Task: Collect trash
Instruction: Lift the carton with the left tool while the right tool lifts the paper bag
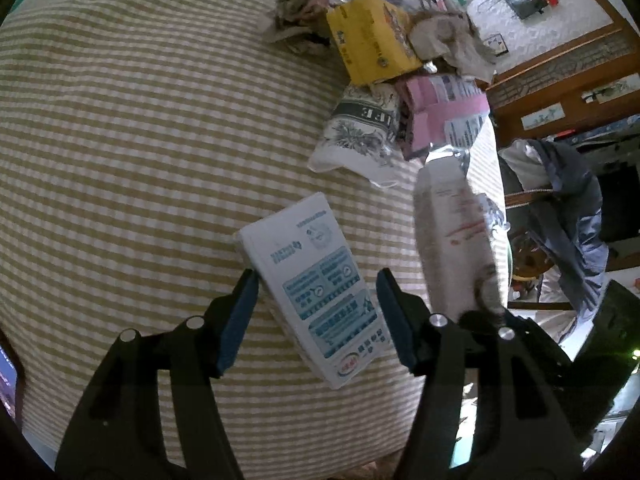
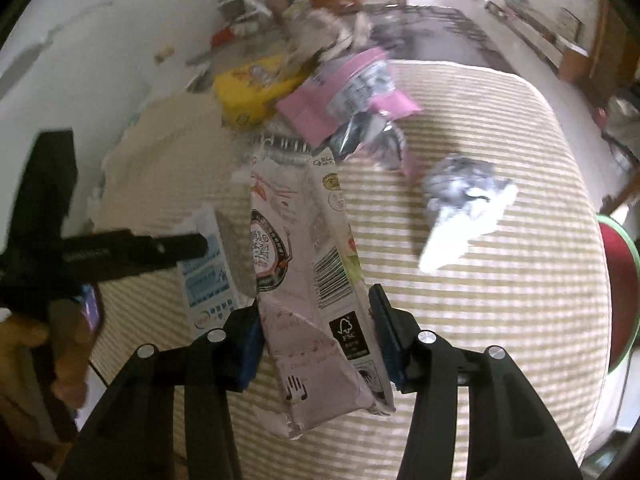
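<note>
A white and blue carton (image 1: 312, 280) lies flat on the striped bed cover (image 1: 120, 160), between the jaws of my left gripper (image 1: 316, 280). The jaws are open, with a gap on the carton's right side. My right gripper (image 2: 314, 304) is shut on a pinkish white drink carton (image 2: 304, 264), both pads pressed against its sides, and holds it above the cover. That carton shows blurred at the right of the left wrist view (image 1: 452, 240). In the right wrist view the white and blue carton (image 2: 208, 276) lies to the left, under a finger (image 2: 160, 246) of the left gripper, which a hand holds.
More litter is piled at the far side of the bed: a yellow box (image 1: 372, 40), a pink packet (image 1: 444, 108), a white printed bag (image 1: 356, 136) and crumpled paper (image 1: 296, 12). A crumpled silver wrapper (image 2: 464, 196) lies apart. A jacket (image 1: 568, 216) hangs beside the bed edge.
</note>
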Motion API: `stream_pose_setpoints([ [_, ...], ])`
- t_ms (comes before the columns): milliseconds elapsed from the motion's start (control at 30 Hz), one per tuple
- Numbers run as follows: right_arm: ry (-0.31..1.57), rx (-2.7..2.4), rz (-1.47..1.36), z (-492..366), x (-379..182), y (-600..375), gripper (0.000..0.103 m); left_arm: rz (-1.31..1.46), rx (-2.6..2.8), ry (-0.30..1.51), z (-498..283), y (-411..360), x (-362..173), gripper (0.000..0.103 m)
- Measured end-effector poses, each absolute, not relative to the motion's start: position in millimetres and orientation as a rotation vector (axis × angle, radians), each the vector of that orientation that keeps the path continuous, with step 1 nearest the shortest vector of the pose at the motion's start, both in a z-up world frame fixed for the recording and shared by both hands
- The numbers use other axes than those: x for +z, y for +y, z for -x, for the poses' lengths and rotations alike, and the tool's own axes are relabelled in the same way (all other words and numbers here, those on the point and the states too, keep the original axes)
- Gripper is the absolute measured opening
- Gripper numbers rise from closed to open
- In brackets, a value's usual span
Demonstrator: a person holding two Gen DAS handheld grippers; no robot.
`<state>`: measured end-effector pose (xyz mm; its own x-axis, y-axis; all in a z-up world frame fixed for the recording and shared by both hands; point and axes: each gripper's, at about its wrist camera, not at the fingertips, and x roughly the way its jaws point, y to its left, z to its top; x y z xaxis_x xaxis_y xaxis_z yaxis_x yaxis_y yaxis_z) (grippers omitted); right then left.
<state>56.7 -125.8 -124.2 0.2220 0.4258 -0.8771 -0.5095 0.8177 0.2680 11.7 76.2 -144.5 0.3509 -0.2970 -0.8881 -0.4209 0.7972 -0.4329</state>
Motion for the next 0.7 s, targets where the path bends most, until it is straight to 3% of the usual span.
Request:
stream_pose_setpoints([
  [167,1.231,0.609,0.126,-47.4,-132.7,-128.6,0.048,0.650,0.093,1.258,-24.6,60.2,-150.2,0.068],
  [533,1.213,0.567,0.142,-46.3,-133.2,-145.6,0.048,0.595,0.093,1.295,-35.2,34.6,-157.1,0.071],
  [700,1.184,0.561,0.105,-50.4,-126.7,-152.8,0.048,0.619,0.068,1.280,-31.8,35.9,-160.7,0.058],
])
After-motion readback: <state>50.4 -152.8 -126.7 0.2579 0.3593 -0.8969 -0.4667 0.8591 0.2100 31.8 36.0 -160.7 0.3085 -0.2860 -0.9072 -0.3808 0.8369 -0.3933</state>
